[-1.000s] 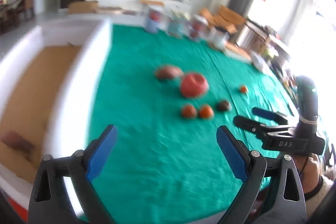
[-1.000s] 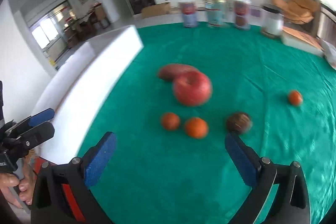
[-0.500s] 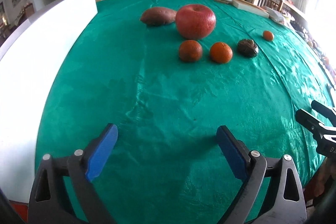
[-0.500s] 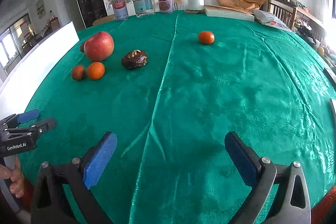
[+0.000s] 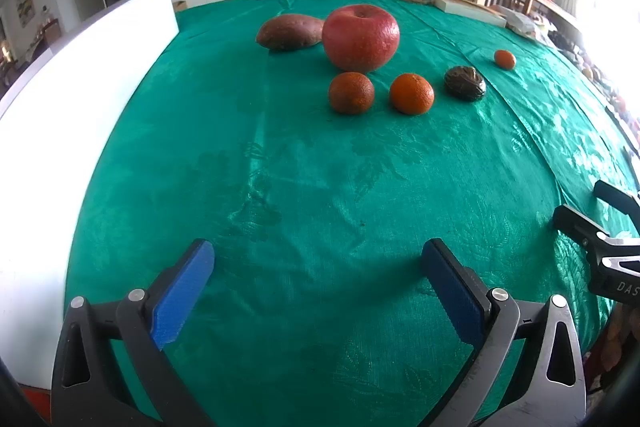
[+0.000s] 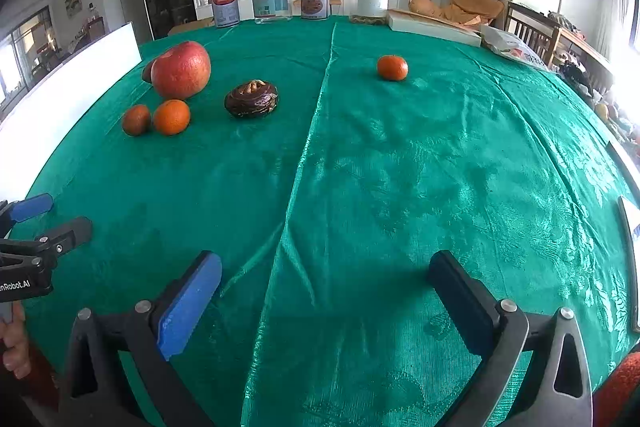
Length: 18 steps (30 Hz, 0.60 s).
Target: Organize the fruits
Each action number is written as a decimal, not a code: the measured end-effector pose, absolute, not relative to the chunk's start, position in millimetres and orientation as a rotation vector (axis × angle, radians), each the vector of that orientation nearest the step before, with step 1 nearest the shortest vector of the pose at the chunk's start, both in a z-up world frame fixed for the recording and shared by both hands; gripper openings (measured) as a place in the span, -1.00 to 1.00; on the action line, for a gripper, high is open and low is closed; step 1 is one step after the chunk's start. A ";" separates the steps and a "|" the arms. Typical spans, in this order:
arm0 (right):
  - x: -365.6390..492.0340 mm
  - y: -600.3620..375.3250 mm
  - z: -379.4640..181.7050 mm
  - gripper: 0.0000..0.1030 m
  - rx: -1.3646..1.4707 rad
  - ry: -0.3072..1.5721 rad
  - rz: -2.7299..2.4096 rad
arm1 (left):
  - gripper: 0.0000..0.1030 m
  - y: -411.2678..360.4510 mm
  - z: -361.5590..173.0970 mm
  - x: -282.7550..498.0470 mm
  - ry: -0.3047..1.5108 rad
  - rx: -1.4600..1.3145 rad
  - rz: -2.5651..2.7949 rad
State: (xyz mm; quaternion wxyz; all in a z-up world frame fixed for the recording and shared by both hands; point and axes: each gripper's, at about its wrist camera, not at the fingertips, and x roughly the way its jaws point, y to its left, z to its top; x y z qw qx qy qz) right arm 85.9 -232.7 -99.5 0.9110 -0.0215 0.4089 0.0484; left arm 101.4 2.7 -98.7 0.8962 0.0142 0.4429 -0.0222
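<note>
White box wall (image 5: 100,75) at far left. Left claw (image 5: 318,291) jaws opening, nothing between, over near green counter (image 5: 304,195). Far: sweet potato (image 5: 289,33), big apple (image 5: 361,39), two oranges (image 5: 351,93) (image 5: 411,93), dark brown fruit (image 5: 465,83), lone orange (image 6: 392,67) well right. Right claw (image 6: 326,293) spread, empty, near edge.

Left claw (image 5: 318,281) jaws opening, nothing between; right claw (image 6: 324,287) agape
</note>
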 end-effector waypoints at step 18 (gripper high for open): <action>85.8 -232.1 -99.9 1.00 -0.050 0.839 0.097 | 0.99 3.3 -98.6 103.2 0.925 0.033 -0.049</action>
